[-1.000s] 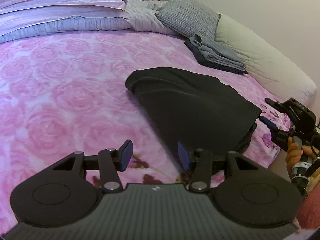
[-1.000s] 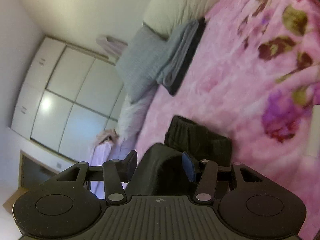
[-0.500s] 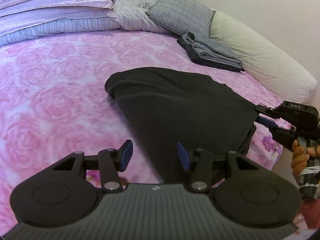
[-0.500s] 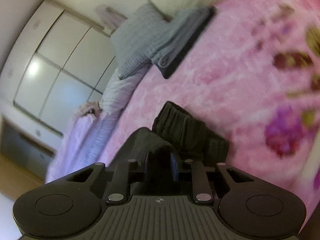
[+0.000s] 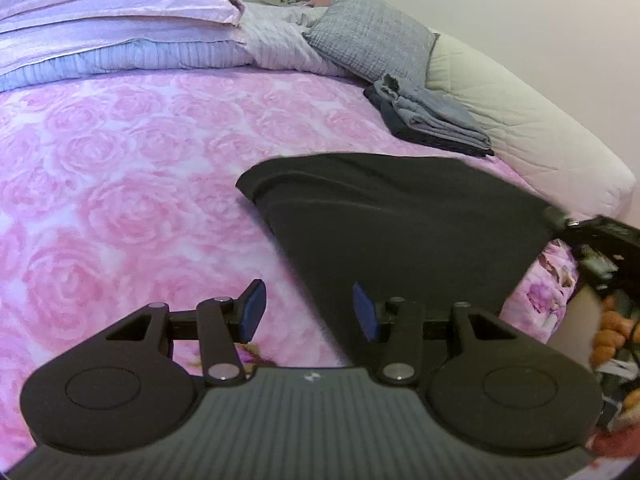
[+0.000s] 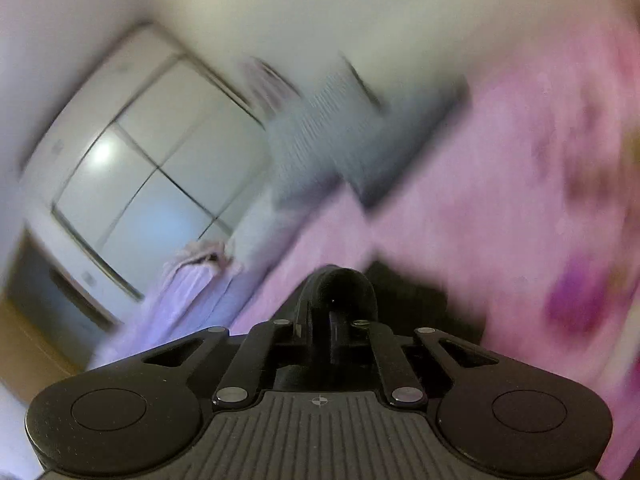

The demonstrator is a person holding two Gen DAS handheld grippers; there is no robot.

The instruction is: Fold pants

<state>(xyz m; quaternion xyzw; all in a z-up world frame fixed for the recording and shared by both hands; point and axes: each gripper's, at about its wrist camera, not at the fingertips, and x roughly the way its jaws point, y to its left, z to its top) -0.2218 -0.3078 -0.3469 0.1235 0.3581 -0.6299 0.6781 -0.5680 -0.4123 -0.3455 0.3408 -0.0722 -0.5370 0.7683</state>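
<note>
Black pants (image 5: 400,224) lie on the pink rose bedspread (image 5: 120,184), their right corner lifted off the bed. My right gripper (image 5: 560,222) is shut on that corner, seen at the right edge of the left wrist view. In the blurred right wrist view a fold of the black pants (image 6: 338,284) is pinched in my right gripper (image 6: 320,322). My left gripper (image 5: 308,310) is open low over the near edge of the pants, with nothing held between its blue pads (image 5: 254,308).
A folded grey and dark stack (image 5: 428,118) lies on the far right of the bed by a grey cushion (image 5: 372,36) and a cream bolster (image 5: 520,128). Lilac bedding (image 5: 120,24) is piled at the back. A white wardrobe (image 6: 132,176) stands beyond.
My right gripper has shut on the pants' corner and lifted it, pulling the cloth taut. My left gripper stayed open and moved closer over the pants' near edge.
</note>
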